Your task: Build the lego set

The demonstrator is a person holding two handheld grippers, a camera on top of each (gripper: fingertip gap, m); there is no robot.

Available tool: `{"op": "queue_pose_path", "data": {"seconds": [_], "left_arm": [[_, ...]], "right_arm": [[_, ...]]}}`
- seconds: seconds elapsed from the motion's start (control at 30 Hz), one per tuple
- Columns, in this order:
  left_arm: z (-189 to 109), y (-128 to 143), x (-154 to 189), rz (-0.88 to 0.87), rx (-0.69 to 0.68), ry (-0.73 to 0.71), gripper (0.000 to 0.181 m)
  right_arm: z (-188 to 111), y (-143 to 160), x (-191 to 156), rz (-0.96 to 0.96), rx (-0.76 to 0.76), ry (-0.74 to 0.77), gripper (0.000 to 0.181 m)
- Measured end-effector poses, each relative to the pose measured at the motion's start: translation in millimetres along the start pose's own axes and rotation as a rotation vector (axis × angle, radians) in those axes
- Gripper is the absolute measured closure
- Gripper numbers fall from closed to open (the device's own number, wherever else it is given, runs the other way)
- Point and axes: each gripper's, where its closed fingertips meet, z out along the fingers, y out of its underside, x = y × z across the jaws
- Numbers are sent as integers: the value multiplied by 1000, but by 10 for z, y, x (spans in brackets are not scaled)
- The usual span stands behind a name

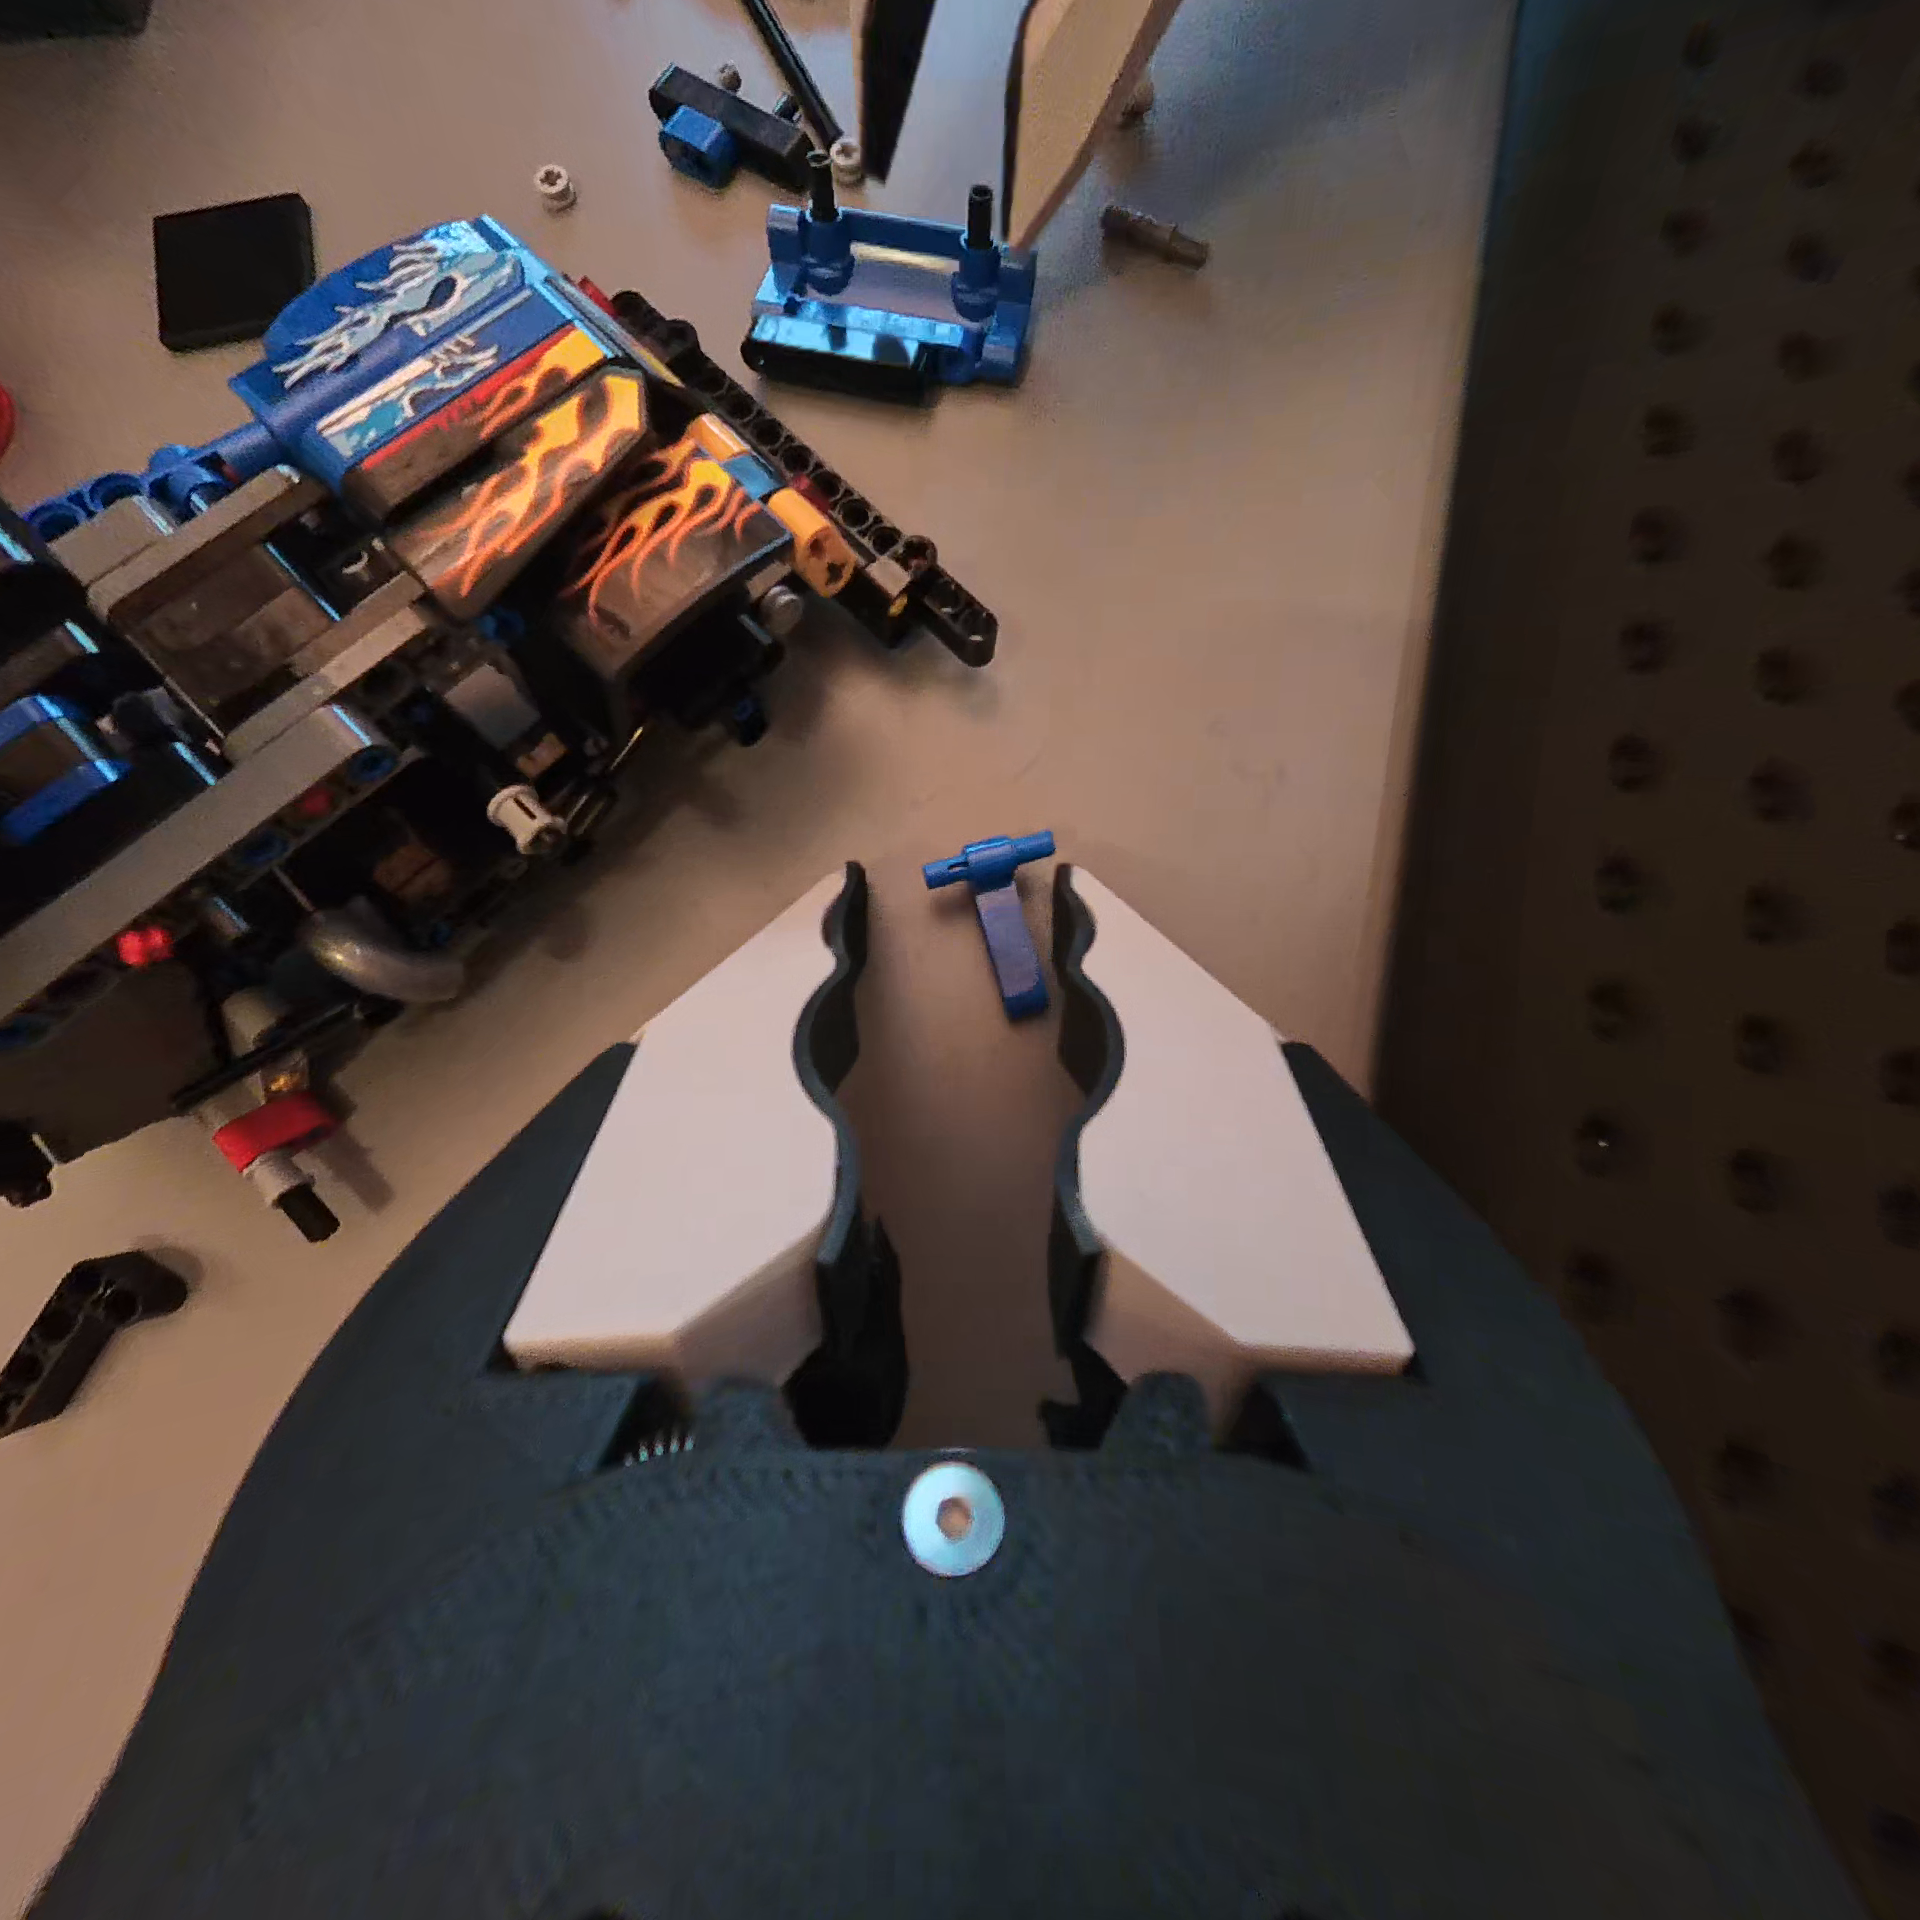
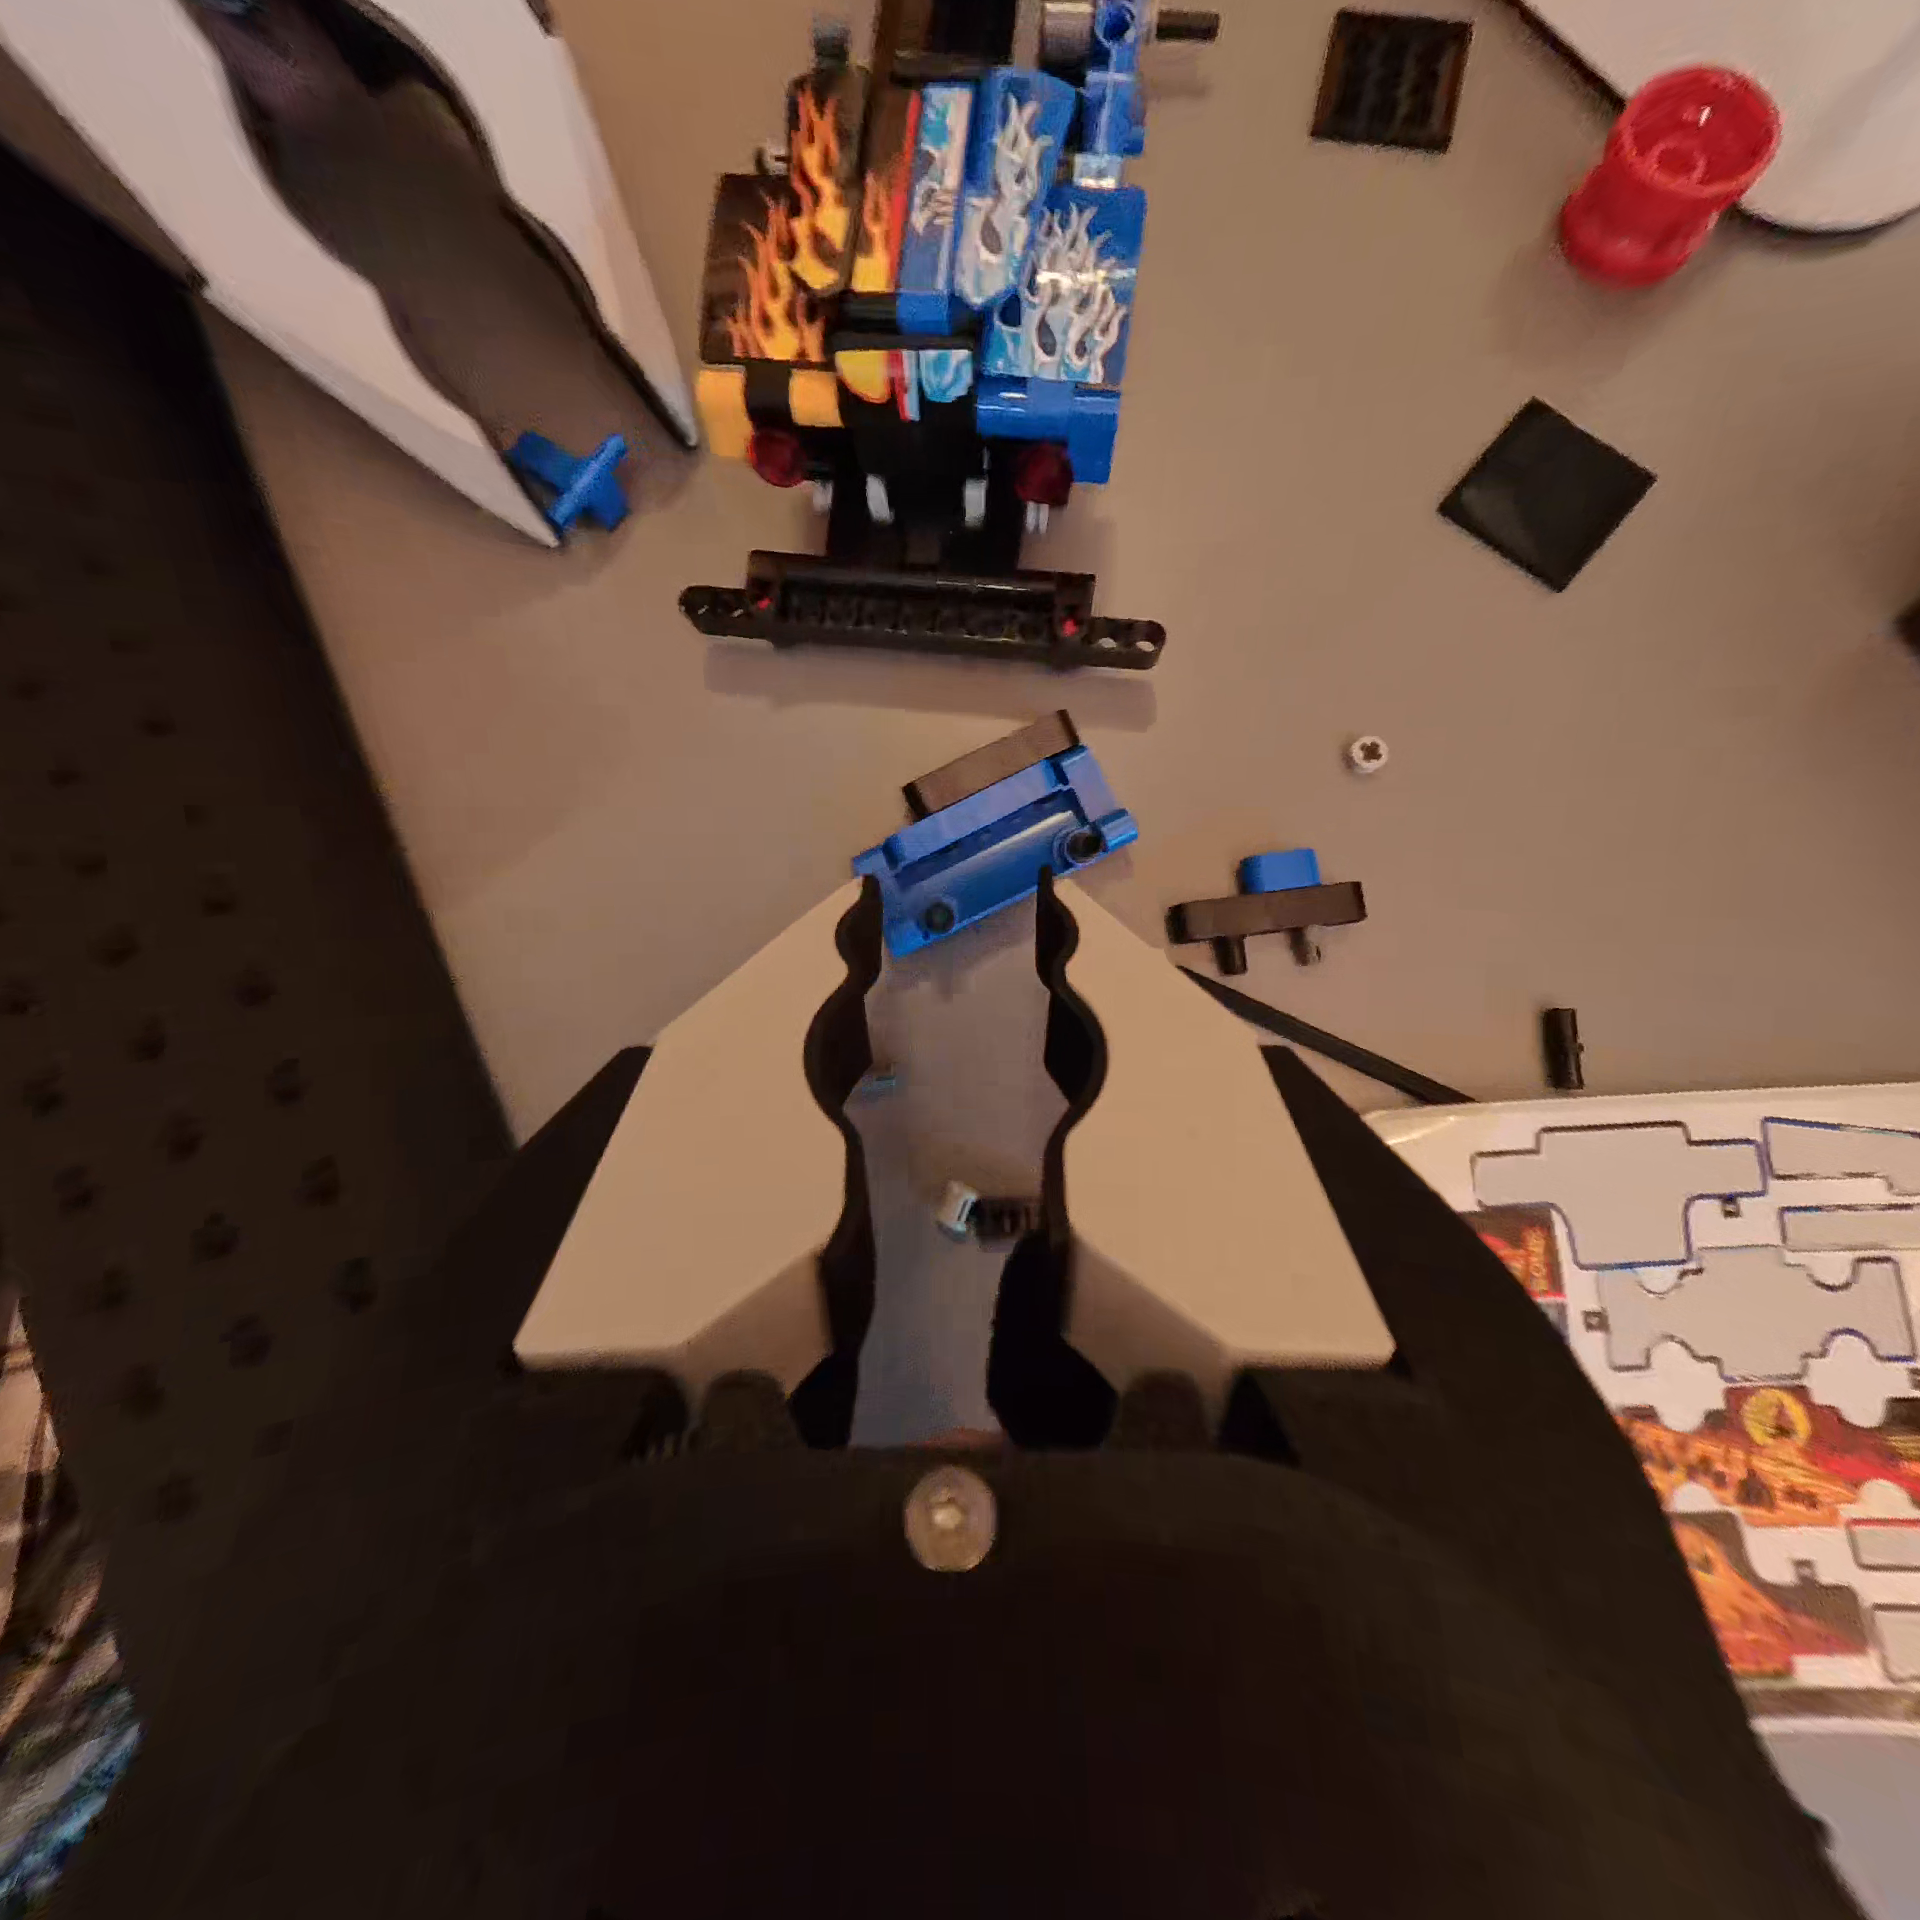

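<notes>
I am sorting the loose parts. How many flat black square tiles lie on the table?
1 for certain. The black tile lies right of the truck, below the red wheel. A darker square beyond it is too blurred to name.

No legible writing; the sticker sheet point(image 2: 1704, 1382) print is too blurred.

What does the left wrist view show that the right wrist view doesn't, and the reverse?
Left wrist view only: a black angled beam on the table and the car's grey exhaust pipe.

Right wrist view only: a red cylinder and a sticker sheet.

Both: the flame-decorated car, the small blue T-shaped piece, the blue frame assembly, both open claws: left claw, right claw.
</notes>
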Motion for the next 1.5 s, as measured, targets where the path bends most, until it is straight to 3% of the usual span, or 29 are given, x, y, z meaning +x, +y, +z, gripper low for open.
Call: {"op": "queue_pose_path", "data": {"seconds": [0.1, 0.17, 0.33, 0.53, 0.67, 0.87, 0.97, 1.1, 1.33, 1.43, 1.5], "left_arm": [[-35, -19, -32, -7, 19, -18, 145], [-105, -81, -96, 2, 50, -61, 145], [-343, -454, -217, -8, 216, -152, 141], [-218, -568, -297, -95, 182, -222, 134], [-136, -579, -340, -148, 183, -253, 132], [-186, -586, -407, -104, 178, -357, 141], [-247, -707, -416, -53, 188, -408, 140], [-119, -729, -452, -21, 138, -427, 134], [-134, -737, -413, 34, 128, -409, 154], [-259, -849, -373, 33, 211, -390, 156], [-320, -994, -272, -3, 306, -305, 156]], "right_arm": [[119, 33, -7, 30, -32, 2, 156], [141, 77, -26, -2, -59, 9, 169], [-100, -13, 137, 14, 9, 23, 157], [-179, 61, 624, 58, -18, 74, 148], [32, 127, 646, 54, -103, 62, 138], [106, 117, 686, 19, -100, 75, 143], [73, 89, 705, 23, -54, 74, 144], [-28, -63, 657, -4, 54, 57, 144], [-266, -403, 487, -209, 285, 96, 143], [-363, -561, 342, -304, 369, 106, 143], [-446, -704, 189, -361, 436, 90, 143]]}}
